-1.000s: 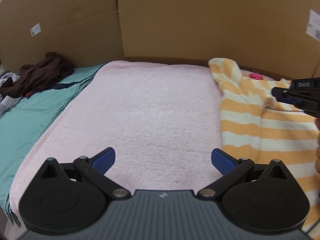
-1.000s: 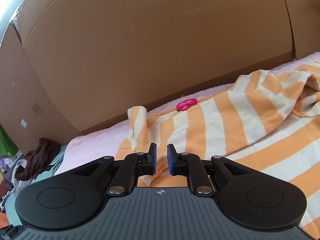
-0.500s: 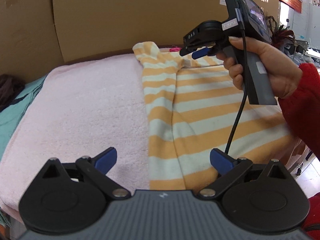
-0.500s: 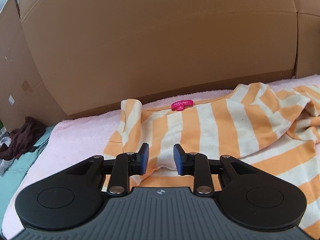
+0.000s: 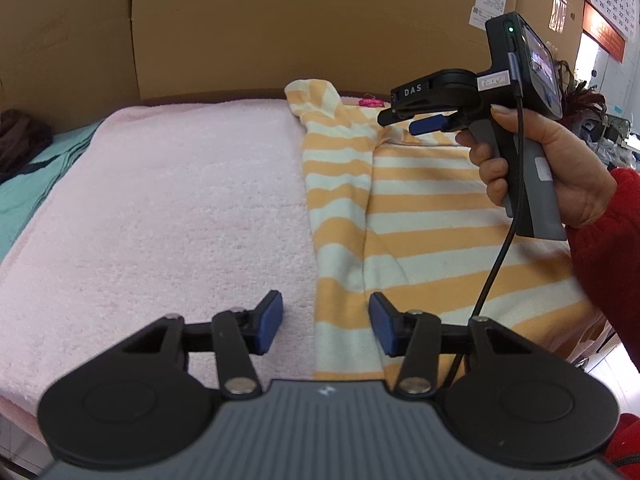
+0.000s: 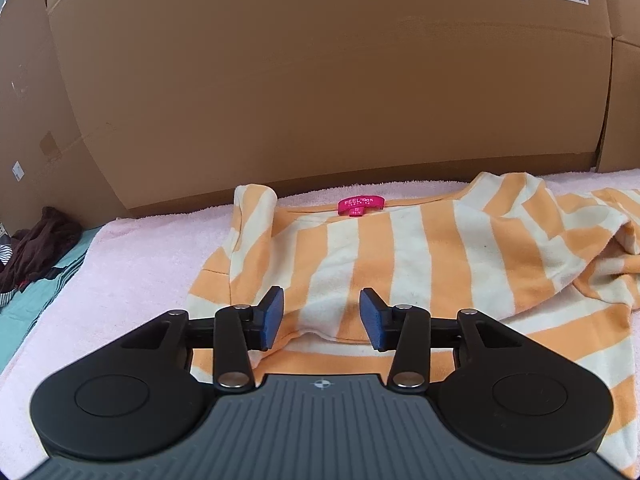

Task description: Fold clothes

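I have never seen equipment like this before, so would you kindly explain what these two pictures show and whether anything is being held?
There is no robot here: a person holds a hand-operated tool in each hand, each with two blue-padded fingers and a camera looking along them.

One picture comes from the left tool, the other from the right tool. The left view also shows the right tool from outside, gripped by the person's hand in a red sleeve.

An orange-and-white striped shirt with a pink neck label lies on a pink towel, before a cardboard wall. Dark clothes sit further left.

Nothing is held. The left jaws have just been closing and the right opening; both stand apart over the shirt.
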